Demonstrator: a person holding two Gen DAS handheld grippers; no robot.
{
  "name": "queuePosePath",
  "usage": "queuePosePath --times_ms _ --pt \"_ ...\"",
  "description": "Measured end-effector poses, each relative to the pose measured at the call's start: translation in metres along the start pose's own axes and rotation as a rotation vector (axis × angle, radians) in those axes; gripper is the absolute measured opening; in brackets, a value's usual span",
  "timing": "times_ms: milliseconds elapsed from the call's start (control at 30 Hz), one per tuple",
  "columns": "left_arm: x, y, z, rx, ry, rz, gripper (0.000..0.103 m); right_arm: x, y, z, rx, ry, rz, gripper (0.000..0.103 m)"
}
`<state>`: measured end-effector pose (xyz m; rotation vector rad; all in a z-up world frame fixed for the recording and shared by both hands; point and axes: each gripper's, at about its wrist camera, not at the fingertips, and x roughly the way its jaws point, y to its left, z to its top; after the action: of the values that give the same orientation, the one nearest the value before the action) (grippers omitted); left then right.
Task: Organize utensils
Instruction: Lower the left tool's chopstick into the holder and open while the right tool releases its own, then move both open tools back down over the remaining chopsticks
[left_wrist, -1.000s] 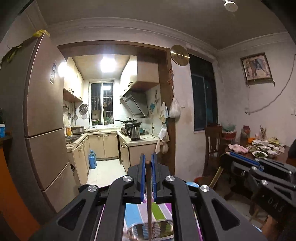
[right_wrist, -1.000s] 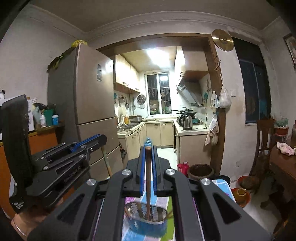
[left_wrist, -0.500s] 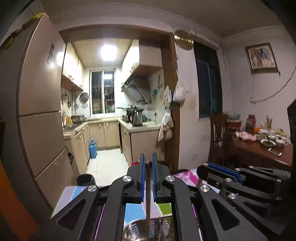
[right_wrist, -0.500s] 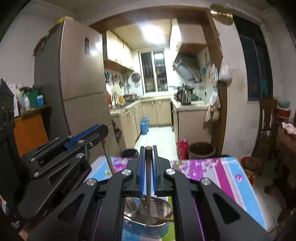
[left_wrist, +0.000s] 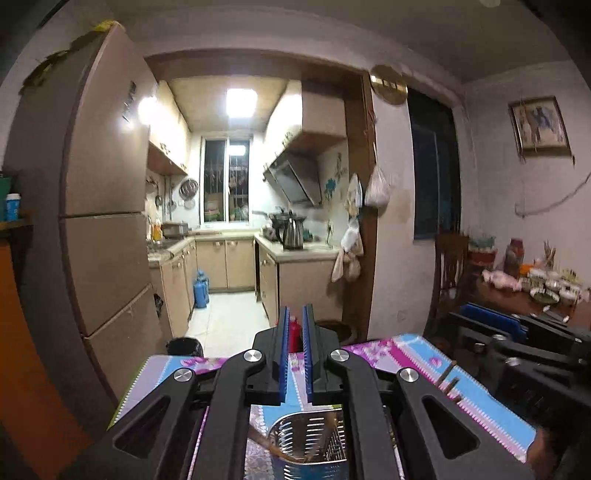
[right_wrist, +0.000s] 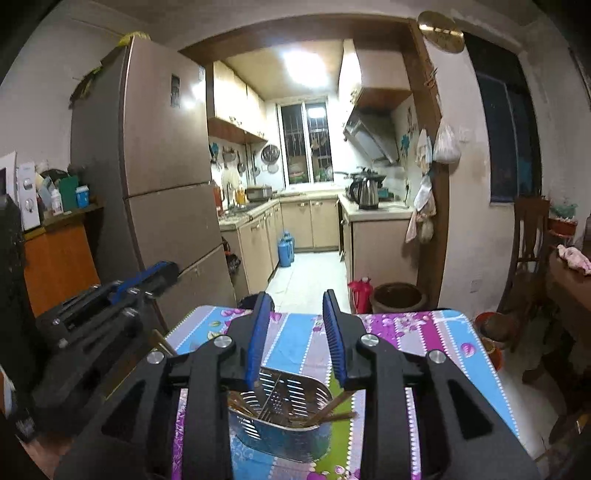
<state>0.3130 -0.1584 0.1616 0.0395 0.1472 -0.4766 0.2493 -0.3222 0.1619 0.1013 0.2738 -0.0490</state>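
The perforated steel utensil holder (right_wrist: 280, 417) stands on the bench's striped floral cloth (right_wrist: 424, 332), brown wooden chopsticks (right_wrist: 332, 408) leaning inside. It sits just below and ahead of my right gripper (right_wrist: 295, 332), whose jaws have just been opening, nothing between them. My left gripper (left_wrist: 294, 354) looks parted and empty.

So the utensil holder (right_wrist: 280, 417) is a shiny perforated metal caddy standing upright on the striped floral tablecloth (right_wrist: 424, 332), near its front edge. A bunch of brown wooden chopsticks (right_wrist: 332, 408) sit inside it, leaning every which way, a couple poking out over the right rim.
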Motion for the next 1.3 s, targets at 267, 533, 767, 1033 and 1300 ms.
queuePosePath --times_ms 267,533,767,1033,1300 --pt "-0.098 0.007 -0.008 0.036 -0.04 0.016 0.009 -0.091 -0.029 -0.032 -0.063 0.01 -0.01 0.028" --pt "-0.192 -0.001 -0.073 0.114 0.087 -0.029 0.017 -0.192 -0.065 -0.109 -0.075 0.112 -0.085 0.028" --pt "-0.258 -0.031 -0.144 0.204 0.217 -0.054 0.017 -0.256 -0.079 -0.173 -0.045 0.178 -0.173 0.028" --pt "-0.305 -0.061 -0.221 0.149 0.358 -0.112 0.017 -0.284 -0.04 -0.257 -0.049 0.26 -0.125 0.028" --pt "-0.323 -0.109 -0.283 0.206 0.422 -0.104 0.016 -0.266 0.02 -0.318 -0.169 0.278 -0.089 0.028"
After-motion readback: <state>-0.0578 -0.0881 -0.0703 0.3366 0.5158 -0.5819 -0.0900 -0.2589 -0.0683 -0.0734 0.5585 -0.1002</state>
